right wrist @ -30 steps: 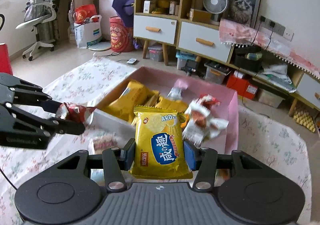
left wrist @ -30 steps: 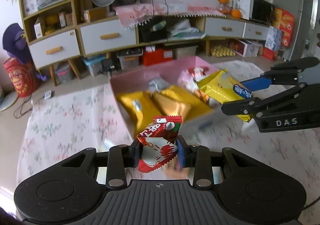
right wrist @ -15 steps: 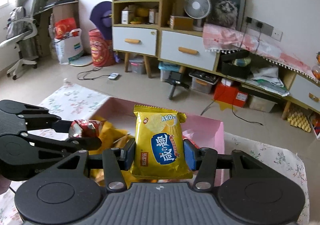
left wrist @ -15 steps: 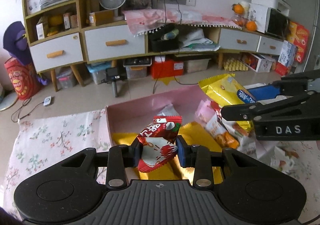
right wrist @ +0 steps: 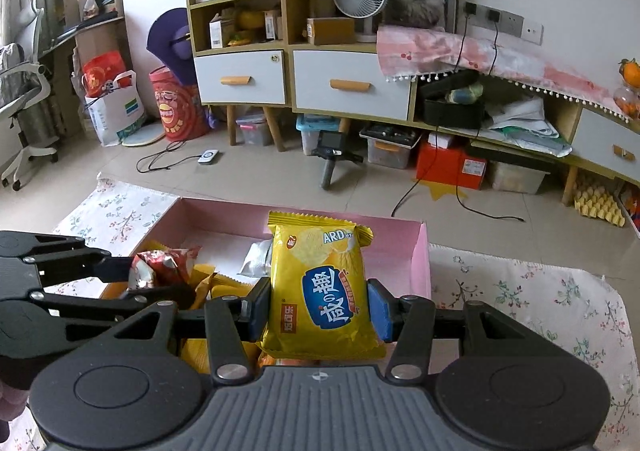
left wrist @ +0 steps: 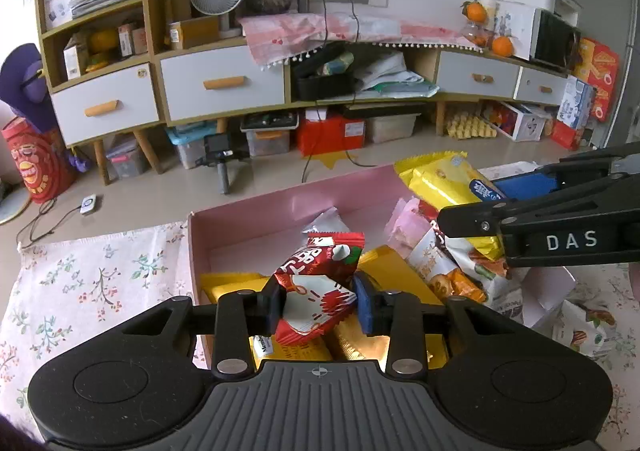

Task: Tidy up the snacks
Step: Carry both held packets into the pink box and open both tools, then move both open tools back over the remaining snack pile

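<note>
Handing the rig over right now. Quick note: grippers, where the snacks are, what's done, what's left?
Left gripper: jaws have just been opening; red snack packet between the pads, right pad looks barely off it, over the pink box.
Right gripper: shut on the yellow chip bag, also over the box.
Done: several yellow packets and mixed snacks already in the box.
Left: let both packets drop in; another snack bag lies on the floral cloth beside the box.
</note>
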